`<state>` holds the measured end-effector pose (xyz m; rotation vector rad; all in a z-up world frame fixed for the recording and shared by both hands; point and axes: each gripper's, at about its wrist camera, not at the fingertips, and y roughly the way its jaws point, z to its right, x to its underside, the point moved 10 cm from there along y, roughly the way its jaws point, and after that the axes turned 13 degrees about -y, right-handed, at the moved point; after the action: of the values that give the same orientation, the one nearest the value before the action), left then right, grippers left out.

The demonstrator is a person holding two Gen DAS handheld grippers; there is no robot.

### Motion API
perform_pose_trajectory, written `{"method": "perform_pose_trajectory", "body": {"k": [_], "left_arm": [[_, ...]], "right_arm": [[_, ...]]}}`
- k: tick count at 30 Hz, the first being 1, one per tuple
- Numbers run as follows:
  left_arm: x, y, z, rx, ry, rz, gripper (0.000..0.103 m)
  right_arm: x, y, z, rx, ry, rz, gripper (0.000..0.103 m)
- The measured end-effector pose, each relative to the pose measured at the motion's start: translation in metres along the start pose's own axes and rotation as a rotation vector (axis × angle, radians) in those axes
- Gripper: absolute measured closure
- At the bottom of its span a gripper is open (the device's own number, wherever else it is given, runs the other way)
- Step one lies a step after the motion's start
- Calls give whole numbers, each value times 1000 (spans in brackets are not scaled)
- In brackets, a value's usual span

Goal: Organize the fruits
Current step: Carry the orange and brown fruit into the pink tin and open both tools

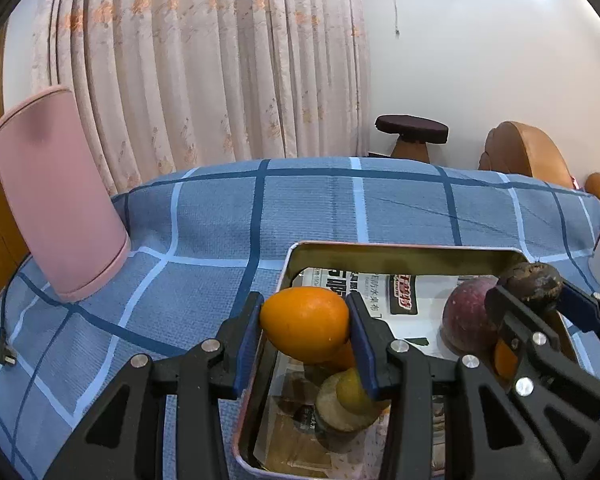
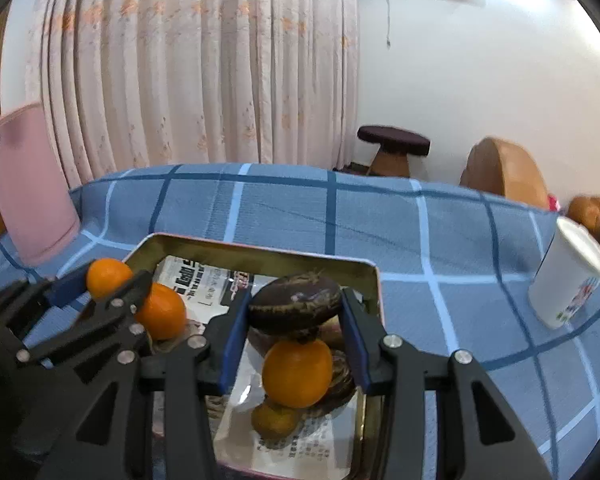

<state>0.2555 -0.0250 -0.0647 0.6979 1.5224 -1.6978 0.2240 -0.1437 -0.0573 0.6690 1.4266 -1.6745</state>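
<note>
My left gripper (image 1: 305, 312) is shut on an orange (image 1: 304, 328) and holds it above the near left corner of a metal tray (image 1: 380, 246) lined with newspaper. My right gripper (image 2: 294, 304) is shut on a dark brown, wrinkled fruit (image 2: 296, 300) over the tray's (image 2: 260, 250) right half. In the tray lie a reddish round fruit (image 1: 466, 320), two more oranges (image 2: 162, 312) (image 2: 298, 372) and a small yellowish fruit (image 2: 274, 418). Each view shows the other gripper (image 1: 534, 292) (image 2: 106, 280) with its fruit.
The tray rests on a blue checked tablecloth (image 1: 220, 216). A pink cylinder (image 1: 56, 196) stands at the far left, with a cable and plug (image 1: 4, 350) near it. A white paper cup (image 2: 568, 276) stands to the tray's right. Curtains, a stool and chairs lie beyond.
</note>
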Motion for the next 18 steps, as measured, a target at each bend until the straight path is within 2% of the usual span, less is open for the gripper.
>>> {"method": "perform_pose_trajectory", "body": {"k": [3, 9, 13, 16, 18], "left_arm": [[-2, 2, -3, -8, -9, -1, 59], [-2, 1, -5, -3, -18, 2, 59], [-2, 1, -4, -7, -11, 3, 59], [-2, 2, -3, -7, -4, 3, 59], [-2, 2, -3, -8, -5, 3, 59]], "right_arm": [[-2, 3, -3, -8, -9, 6, 56], [-4, 13, -7, -107, 29, 4, 56], [2, 29, -9, -198, 92, -55, 55], [3, 28, -7, -205, 111, -39, 54], [2, 24, -5, -197, 124, -16, 48]]}}
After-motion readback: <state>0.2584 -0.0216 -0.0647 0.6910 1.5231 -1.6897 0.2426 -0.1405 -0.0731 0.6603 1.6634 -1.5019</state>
